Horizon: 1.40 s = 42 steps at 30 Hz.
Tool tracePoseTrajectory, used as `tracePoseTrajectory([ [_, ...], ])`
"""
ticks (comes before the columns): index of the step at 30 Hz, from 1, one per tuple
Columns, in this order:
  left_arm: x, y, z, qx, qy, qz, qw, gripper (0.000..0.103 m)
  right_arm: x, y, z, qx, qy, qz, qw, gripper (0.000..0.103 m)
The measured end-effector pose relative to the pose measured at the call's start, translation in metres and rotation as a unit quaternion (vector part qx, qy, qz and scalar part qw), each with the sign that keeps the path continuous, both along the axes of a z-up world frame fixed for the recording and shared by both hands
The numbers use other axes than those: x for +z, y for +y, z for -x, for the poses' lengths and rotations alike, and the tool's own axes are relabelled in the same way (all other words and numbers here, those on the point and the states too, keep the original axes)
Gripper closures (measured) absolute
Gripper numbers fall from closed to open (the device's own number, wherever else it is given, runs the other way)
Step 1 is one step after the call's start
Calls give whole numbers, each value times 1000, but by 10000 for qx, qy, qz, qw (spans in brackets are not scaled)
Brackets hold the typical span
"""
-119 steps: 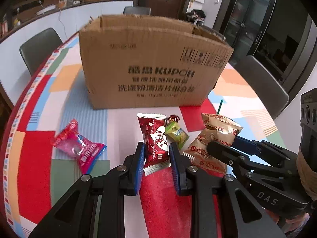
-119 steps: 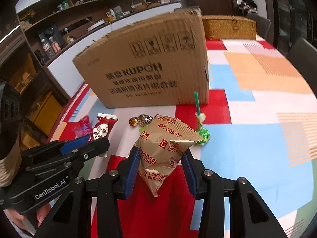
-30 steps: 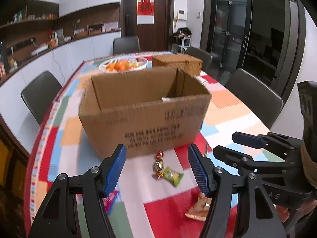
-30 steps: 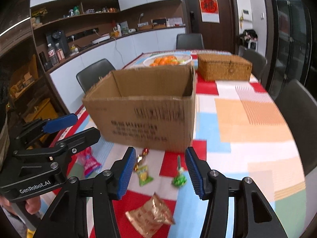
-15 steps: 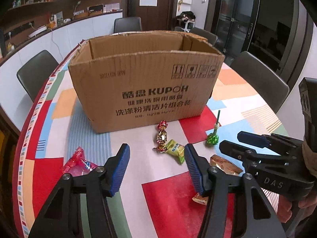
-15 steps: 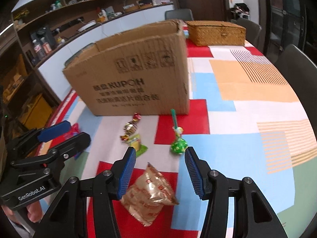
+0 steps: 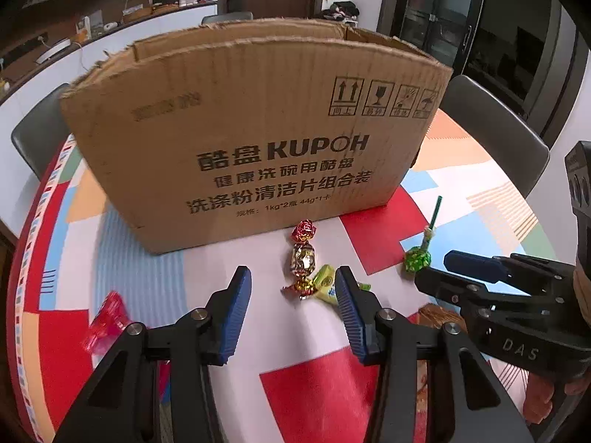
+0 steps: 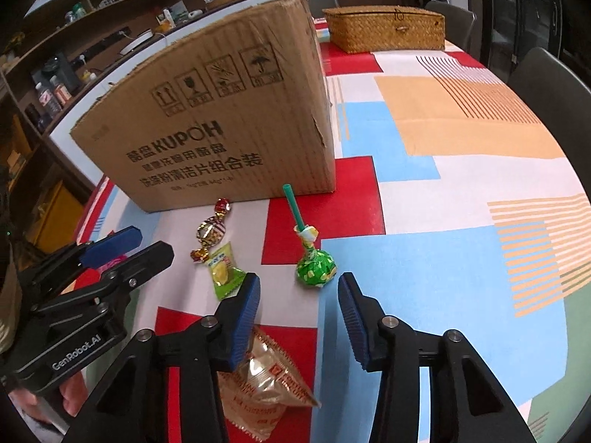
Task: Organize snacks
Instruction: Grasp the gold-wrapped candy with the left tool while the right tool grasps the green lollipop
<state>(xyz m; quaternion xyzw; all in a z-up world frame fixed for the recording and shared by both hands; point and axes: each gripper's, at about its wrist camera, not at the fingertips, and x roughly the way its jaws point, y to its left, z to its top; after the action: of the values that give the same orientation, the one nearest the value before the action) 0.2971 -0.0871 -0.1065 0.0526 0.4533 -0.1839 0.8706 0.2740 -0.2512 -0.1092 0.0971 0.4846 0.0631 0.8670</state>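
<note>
Since a second ago both hand-held grippers have come down toward the desk [image 8: 461, 170], so the cardboard box [image 7: 251, 147] now fills the upper view and its open inside, seen before, is hidden behind its printed front wall. The fruit bowl seen behind it earlier is also out of sight.

One box stands on the patchwork desk cloth, brown, with black lettering and four handling symbols near its top right corner. One woven basket [image 8: 388, 27] with a lid sits behind it toward the desk's far edge.

Five snacks lie on the desk in front of the box, all apart from it. One crinkled gold biscuit packet [image 8: 266, 380] lies nearest the desk's front edge, partly under the right hand-held gripper's [image 8: 297, 317] left finger. One pink packet [image 7: 107, 319] lies toward the left edge. One green lollipop [image 8: 316, 269] has its green stick pointing at the box. One yellow-green sweet packet [image 8: 223, 271] touches one twist-wrapped sweet [image 8: 210, 230] in gold and red foil.

The left hand-held gripper [image 7: 293, 312] has its blue-padded jaws apart and closing, with nothing pressed between them; the two sweets lie just beyond its tips. The right one is likewise apart and closing, empty, the lollipop just ahead of its gap.
</note>
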Motion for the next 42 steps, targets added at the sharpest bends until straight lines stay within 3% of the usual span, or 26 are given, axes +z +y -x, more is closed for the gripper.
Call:
tracePoseTrajectory([
  [18,-34,-10,-42,67,506,-79,9987,69,-21,-1,-23,-26,296,-1,9996,67],
  [24,-36,-7,-45,35,568,-43,9984,82,-24,0,-25,-16,276,98,9996,75],
  [34,-16,-16,-28,-39,413,69,9991,83,-20,0,-21,-42,212,-7,9998,77],
  [42,13,-8,-7,-7,182,270,9995,83,6,-3,-11,43,-51,-22,10000,77],
])
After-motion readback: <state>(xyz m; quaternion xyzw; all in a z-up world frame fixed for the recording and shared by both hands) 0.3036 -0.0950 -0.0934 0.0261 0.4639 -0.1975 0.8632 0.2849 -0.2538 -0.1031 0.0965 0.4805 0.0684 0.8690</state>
